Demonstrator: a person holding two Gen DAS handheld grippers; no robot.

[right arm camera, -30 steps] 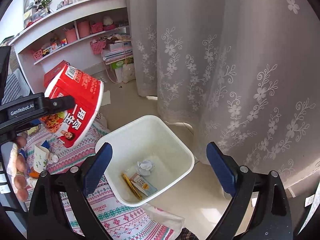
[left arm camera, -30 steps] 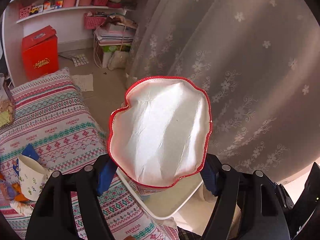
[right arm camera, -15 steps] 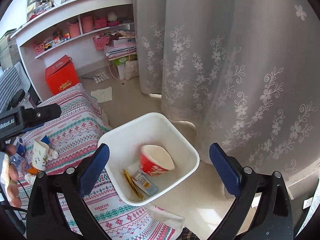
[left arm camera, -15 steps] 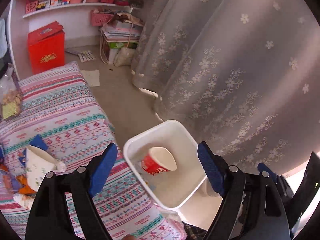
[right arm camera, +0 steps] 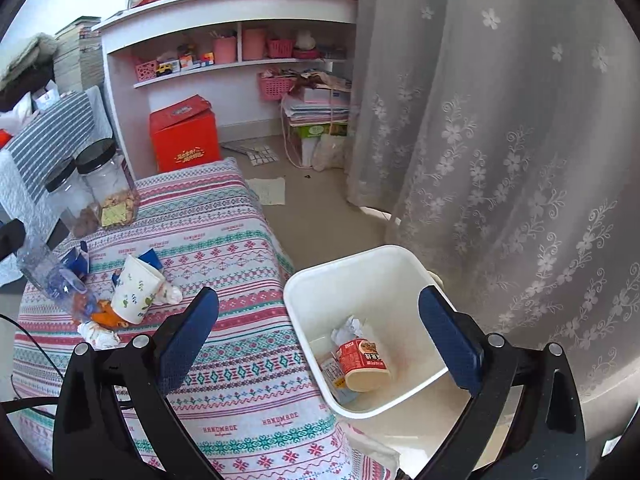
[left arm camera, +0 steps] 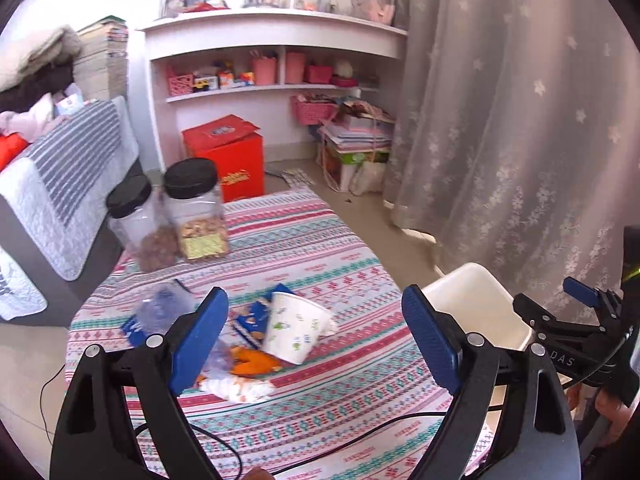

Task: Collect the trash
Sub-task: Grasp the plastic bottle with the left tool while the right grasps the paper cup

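Two grippers are in play, and both stand wide open with nothing between their blue pads. From the left wrist view, the left gripper [left arm camera: 314, 336] hangs over a striped tablecloth [left arm camera: 320, 240], its fingers framing a small heap of litter: a white paper cup [left arm camera: 294, 332] with a small printed pattern lies tipped on its side, touching a blue snack wrapper [left arm camera: 252, 320] and an orange wrapper [left arm camera: 252, 364], with a crumpled white tissue [left arm camera: 240, 390] just below them and a clear crushed plastic bottle [left arm camera: 160, 308] to the left of the heap. Farther back on the cloth stand two clear jars with black lids [left arm camera: 188, 208], side by side and upright. At the right edge of that view the right gripper [left arm camera: 576, 320] shows from the side, beside the rim of the white bin [left arm camera: 472, 300]. In the right wrist view, the right gripper [right arm camera: 318, 332] hovers above the white bin [right arm camera: 360, 264], which sits on the floor against the cloth-covered table's edge, next to a grey flowered curtain [right arm camera: 500, 140]. Inside the bin lies a red instant-noodle cup [right arm camera: 362, 364] on its side, mouth turned toward the camera, resting by a crumpled white paper ball [right arm camera: 346, 330] and a flat pale packet [right arm camera: 332, 376]. The paper cup [right arm camera: 134, 292] and its surrounding scraps appear on the cloth to the left, well apart from the bin. A red box [right arm camera: 184, 136] stands on the floor by the white shelves [right arm camera: 224, 12].
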